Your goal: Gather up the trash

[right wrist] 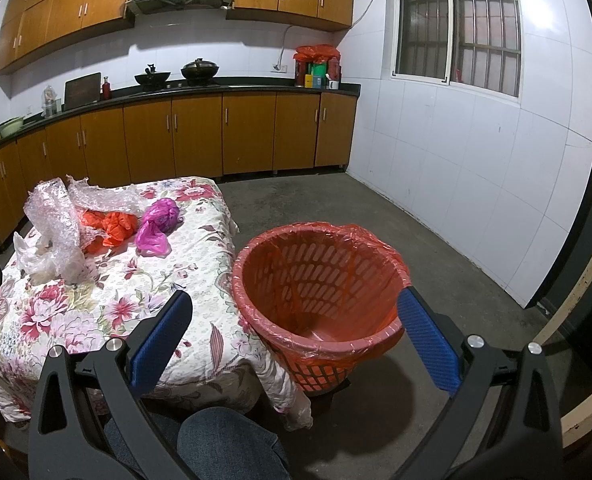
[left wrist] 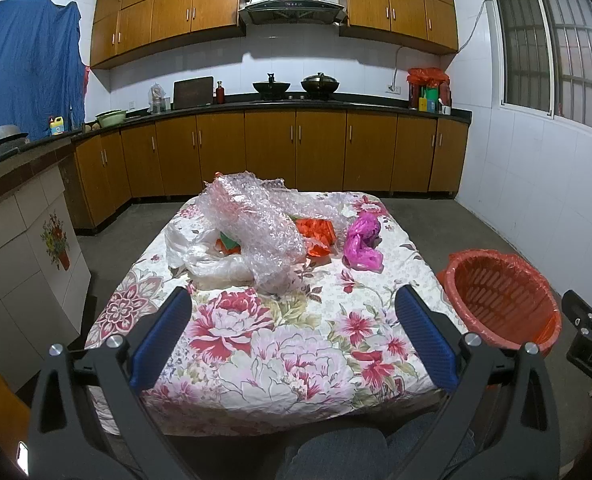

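Note:
Trash lies at the far end of a table with a floral cloth (left wrist: 296,344): a crumpled sheet of bubble wrap (left wrist: 255,224), a white plastic bag (left wrist: 199,252), an orange bag (left wrist: 316,234) and a pink bag (left wrist: 362,242). My left gripper (left wrist: 291,300) is open and empty above the near part of the table. My right gripper (right wrist: 296,304) is open and empty over the near rim of a red mesh bin (right wrist: 320,280) lined with an orange bag, which stands beside the table's right edge. The bin also shows in the left wrist view (left wrist: 500,300).
Wooden cabinets and a dark counter (left wrist: 296,104) with woks run along the back wall. A tiled counter (left wrist: 19,216) stands to the left of the table. Bare concrete floor (right wrist: 436,248) lies right of the bin up to a white tiled wall. My knee (right wrist: 223,440) is below.

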Demonstrator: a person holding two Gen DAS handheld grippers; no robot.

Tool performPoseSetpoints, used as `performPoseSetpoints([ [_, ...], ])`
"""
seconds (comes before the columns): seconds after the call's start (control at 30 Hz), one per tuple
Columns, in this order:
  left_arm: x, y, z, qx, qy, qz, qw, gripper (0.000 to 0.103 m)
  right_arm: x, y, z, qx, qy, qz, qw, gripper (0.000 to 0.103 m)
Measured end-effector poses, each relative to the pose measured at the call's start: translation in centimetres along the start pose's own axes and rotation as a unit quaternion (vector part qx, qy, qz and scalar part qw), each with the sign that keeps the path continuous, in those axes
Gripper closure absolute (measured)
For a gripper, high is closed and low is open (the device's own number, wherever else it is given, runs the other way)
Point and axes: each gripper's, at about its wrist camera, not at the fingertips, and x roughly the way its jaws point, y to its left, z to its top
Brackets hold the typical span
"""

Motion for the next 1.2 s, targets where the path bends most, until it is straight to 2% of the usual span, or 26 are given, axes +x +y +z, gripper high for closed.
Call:
performPoseSetpoints([
  [1.2, 0.1, -0.8, -1.1, 0.000, 0.005, -0.002, 1.0000, 0.004, 0.2, 0.0, 0.0, 0.000, 0.002, 0.000, 1.000, 0.002],
])
